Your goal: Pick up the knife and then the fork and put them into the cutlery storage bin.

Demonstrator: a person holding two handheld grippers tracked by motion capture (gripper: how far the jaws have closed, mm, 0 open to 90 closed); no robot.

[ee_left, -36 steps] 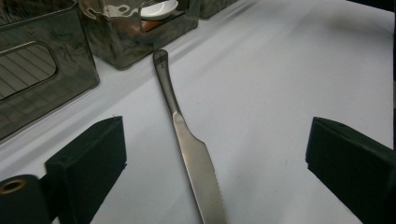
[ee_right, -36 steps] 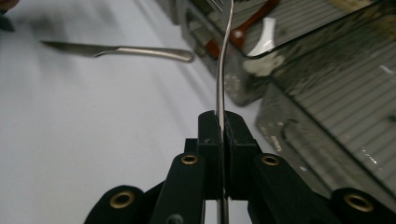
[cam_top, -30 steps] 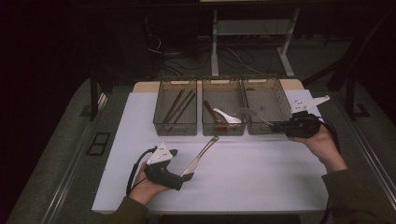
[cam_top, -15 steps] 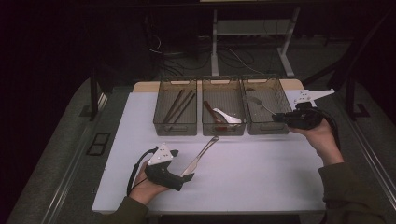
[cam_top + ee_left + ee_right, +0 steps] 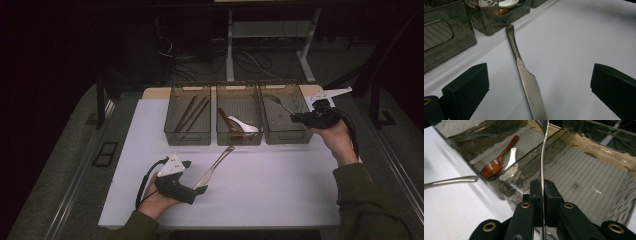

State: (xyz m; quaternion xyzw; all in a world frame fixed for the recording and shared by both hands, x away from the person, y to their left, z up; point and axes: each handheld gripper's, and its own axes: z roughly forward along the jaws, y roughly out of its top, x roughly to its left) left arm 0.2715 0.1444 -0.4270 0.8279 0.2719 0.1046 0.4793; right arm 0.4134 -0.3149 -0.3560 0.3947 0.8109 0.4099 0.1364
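Right gripper [image 5: 300,118], at the right of the high view, has its black jaws pinched on the thin handle of a silver metal utensil [image 5: 543,157]; its head is cut off at the top edge of the right gripper view. It hangs over the right-hand smoked clear plastic bin [image 5: 300,135].

Left gripper [image 5: 200,190], lower left of centre, has its jaws spread wide. Between them, untouched, lies a silver serrated table knife [image 5: 526,80] on the white table sheet [image 5: 280,185], its handle pointing toward the middle bin [image 5: 239,139].
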